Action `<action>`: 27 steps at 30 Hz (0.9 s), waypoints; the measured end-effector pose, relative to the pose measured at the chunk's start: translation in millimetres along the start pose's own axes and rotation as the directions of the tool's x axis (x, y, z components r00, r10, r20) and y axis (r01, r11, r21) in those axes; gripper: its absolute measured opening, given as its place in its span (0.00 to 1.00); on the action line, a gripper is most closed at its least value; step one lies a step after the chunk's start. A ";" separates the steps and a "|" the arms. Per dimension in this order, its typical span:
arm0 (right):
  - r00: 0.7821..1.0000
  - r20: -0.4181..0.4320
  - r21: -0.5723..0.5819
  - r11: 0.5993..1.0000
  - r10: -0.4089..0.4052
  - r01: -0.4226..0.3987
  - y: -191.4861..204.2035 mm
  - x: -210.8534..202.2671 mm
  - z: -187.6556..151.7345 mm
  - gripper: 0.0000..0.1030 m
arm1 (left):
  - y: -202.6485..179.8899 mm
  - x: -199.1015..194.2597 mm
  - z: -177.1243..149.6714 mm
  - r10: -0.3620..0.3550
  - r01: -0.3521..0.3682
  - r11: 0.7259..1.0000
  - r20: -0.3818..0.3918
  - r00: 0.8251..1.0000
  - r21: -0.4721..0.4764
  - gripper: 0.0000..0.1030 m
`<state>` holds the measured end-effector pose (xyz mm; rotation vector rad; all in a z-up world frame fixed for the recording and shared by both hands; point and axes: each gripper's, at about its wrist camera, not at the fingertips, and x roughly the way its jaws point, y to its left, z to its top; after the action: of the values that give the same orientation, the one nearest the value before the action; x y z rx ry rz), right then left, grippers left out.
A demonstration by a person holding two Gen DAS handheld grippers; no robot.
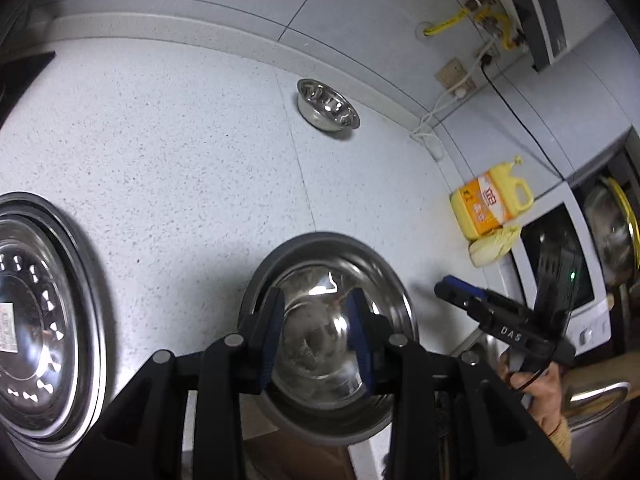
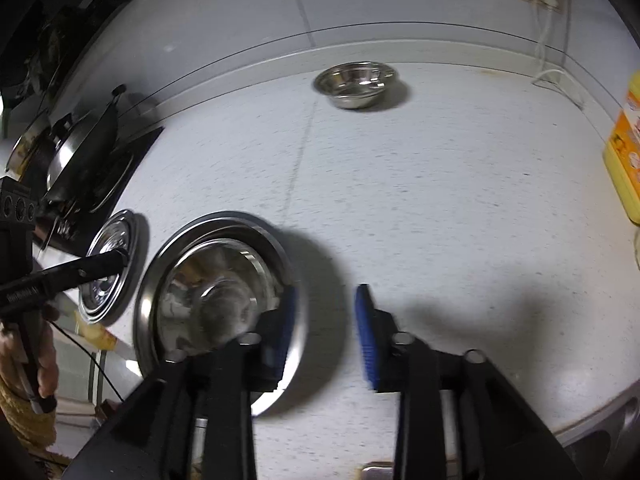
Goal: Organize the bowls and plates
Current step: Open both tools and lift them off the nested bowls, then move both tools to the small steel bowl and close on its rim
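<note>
Shiny steel bowl [image 1: 328,344] sits upright inside a wide-rimmed plate [image 1: 400,280].

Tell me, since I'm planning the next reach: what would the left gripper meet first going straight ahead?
Probably the large steel bowl: the left gripper points into it, jaws open over its inside. Depth is unclear, so the gap can't be judged.
</note>
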<state>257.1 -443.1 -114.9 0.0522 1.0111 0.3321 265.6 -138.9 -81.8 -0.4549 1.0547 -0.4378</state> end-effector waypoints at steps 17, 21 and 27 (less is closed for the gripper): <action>0.976 0.059 0.088 0.975 -0.208 0.202 -88.4 19.8 75.8 0.41 | 32.7 78.7 110.1 -0.055 0.048 0.992 -0.053 0.997 -0.120 0.30; 0.969 0.056 0.109 0.966 -0.240 0.233 -109.2 36.0 97.6 0.41 | 35.6 97.7 133.2 -0.045 0.039 0.994 -0.056 0.997 -0.101 0.30; 0.964 0.067 0.141 0.959 -0.256 0.245 -136.1 52.5 129.9 0.47 | 40.8 122.5 167.1 -0.087 0.082 0.989 -0.029 0.996 -0.121 0.30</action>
<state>425.3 -542.4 -115.2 0.0556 0.9423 0.0302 472.6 -147.9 -122.5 -0.6026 1.1016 -0.4603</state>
